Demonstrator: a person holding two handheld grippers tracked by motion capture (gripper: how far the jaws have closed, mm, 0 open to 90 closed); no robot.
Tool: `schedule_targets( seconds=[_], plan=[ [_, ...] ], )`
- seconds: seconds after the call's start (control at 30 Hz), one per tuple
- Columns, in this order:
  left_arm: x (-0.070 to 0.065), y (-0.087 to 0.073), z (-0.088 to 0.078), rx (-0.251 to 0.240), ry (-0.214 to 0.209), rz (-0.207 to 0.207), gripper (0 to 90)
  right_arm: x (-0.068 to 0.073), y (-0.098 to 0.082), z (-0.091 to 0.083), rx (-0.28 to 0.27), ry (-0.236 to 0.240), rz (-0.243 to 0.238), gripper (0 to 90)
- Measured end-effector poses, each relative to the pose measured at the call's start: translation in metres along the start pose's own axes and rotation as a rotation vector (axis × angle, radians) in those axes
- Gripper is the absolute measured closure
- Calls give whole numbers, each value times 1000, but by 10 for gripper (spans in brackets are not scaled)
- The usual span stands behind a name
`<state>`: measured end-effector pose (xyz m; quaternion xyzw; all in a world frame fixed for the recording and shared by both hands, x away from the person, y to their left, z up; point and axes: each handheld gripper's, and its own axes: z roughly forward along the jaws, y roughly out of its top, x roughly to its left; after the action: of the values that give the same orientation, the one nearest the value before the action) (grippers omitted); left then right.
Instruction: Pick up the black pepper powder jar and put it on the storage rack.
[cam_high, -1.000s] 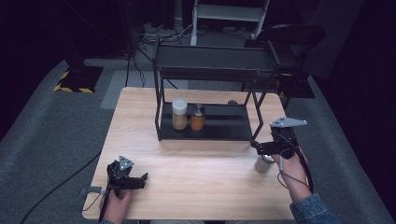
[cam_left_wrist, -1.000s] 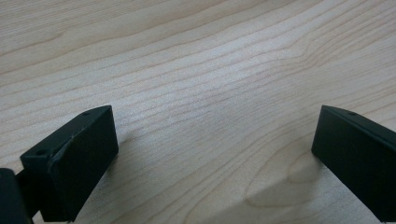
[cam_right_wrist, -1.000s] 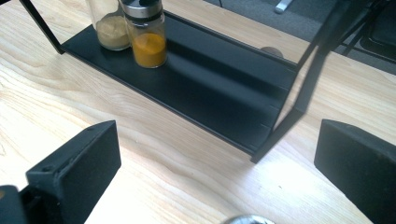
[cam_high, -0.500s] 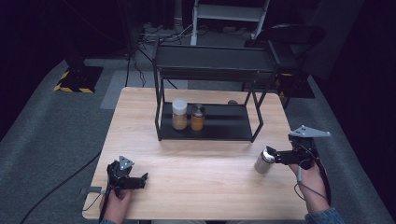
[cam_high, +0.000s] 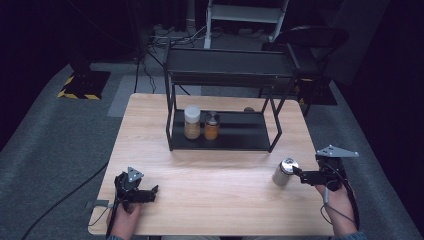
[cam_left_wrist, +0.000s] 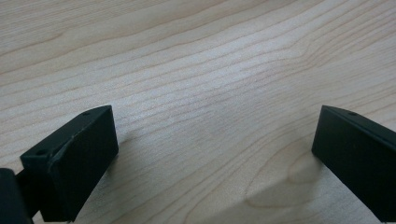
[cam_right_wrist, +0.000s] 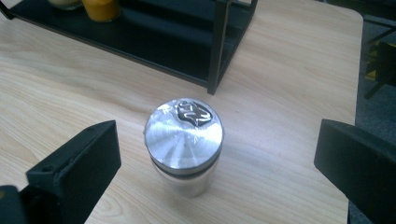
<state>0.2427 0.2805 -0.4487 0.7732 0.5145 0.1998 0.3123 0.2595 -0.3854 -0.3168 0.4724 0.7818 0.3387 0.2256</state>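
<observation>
On the wooden table (cam_high: 210, 200), near its right edge, the right gripper (cam_right_wrist: 215, 154) stands open before the metal-lidded jar (cam_right_wrist: 184, 144); approach step; next, advance and close; the left gripper (cam_left_wrist: 210, 158) rests open.

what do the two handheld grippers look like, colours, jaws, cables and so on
Both are black handheld tools. The left gripper has a small grey three-cornered plate on top and a dark cable trailing off the table's near edge. The right gripper carries a larger grey three-cornered plate, with a thin cable looping past the hand. In the gripper views, each has two blocky matt black jaws with small round holes near their outer corners. A blue sleeve cuff shows at the right wrist.
</observation>
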Motion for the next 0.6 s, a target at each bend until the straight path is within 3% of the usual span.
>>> schedule_targets(
  seconds=[0.6],
  plan=[
    [0, 0, 0, 0, 0, 1, 2, -3, -10, 23, 38, -8, 5, 5]
  ],
)
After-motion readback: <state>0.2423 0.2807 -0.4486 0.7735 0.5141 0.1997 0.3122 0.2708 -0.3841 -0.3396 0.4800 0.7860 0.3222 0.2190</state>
